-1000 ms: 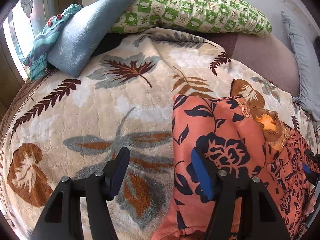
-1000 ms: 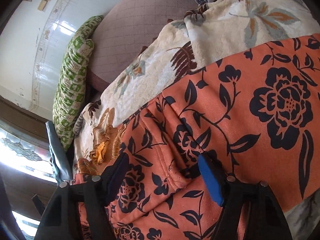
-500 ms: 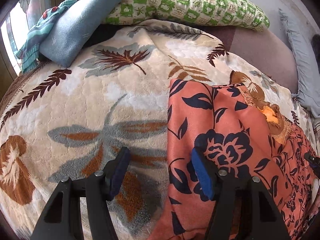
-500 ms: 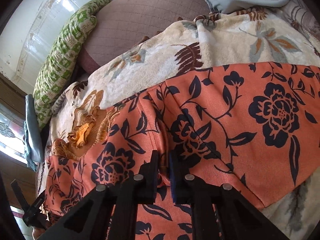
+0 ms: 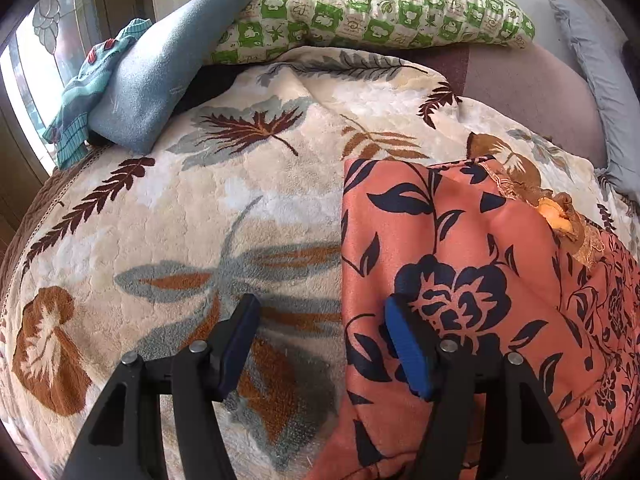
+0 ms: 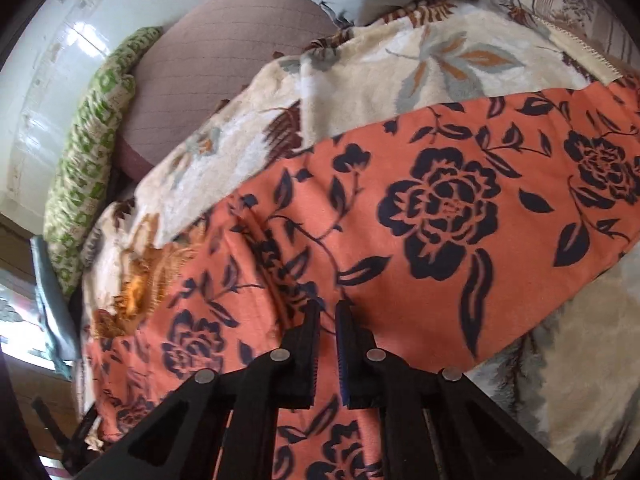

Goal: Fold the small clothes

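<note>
Your right gripper has its jaws pressed together on a pinch of the orange floral garment; a thin ridge of the cloth runs up from between the pads, near a seam in the middle of the piece. From that pinch the garment spreads to both sides across the bed, its dark navy roses and leaves facing up, with a gold-embroidered neckline lying off to the left in this view.

Your left gripper holds its jaws apart over the bed. The left pad hangs above the bare leaf-print blanket, while the blue right pad sits over the garment's edge; that edge of the orange floral garment runs up between the two pads, closer to the right one. Whether either pad touches cloth you cannot tell from here.

Beyond the jaws, the cream blanket covers most of the bed. At its far end lies a green-and-white checked pillow, with a folded blue towel leaning against it and a teal striped cloth beside that, next to a window. A grey pillow lies at the right.
</note>
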The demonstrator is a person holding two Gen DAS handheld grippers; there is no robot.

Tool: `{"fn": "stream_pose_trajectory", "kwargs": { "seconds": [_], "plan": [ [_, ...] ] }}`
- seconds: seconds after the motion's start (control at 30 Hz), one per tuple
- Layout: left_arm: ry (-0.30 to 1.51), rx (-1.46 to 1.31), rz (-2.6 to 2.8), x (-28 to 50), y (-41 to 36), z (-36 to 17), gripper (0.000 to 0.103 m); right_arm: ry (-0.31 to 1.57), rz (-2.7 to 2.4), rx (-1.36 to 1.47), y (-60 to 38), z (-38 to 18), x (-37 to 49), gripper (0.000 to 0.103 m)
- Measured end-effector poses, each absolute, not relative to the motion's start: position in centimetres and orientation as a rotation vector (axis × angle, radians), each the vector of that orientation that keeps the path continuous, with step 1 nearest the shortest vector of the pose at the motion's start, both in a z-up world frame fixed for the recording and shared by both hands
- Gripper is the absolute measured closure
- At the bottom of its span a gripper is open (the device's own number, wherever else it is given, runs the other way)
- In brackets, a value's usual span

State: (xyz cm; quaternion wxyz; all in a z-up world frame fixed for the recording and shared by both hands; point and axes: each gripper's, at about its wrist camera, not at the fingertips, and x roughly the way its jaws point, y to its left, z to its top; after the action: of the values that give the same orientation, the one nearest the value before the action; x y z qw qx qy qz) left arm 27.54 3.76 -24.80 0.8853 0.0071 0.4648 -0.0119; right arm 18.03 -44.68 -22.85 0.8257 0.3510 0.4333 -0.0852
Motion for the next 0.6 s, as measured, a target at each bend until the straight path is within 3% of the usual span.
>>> {"fn": "stream_pose_trajectory", "kwargs": {
  "seconds": [0.17, 0.37, 0.6],
  "plan": [
    [0.941, 0.043, -0.023, 27.0, 3.2, -24.3, 0.036, 0.896, -0.056, 0.687, -42.1, -22.2, 19.5, 0.093],
    [0.933, 0.127, 0.007, 26.6, 2.1, -24.5, 0.036, 1.068, -0.048, 0.536, -38.5, -24.8, 22.0, 0.093],
    [0.996, 0.191, 0.062, 26.1, 2.4, -24.7, 0.035, 1.129, -0.028, 0.638, -40.1, -26.1, 20.4, 0.092]
  ]
}}
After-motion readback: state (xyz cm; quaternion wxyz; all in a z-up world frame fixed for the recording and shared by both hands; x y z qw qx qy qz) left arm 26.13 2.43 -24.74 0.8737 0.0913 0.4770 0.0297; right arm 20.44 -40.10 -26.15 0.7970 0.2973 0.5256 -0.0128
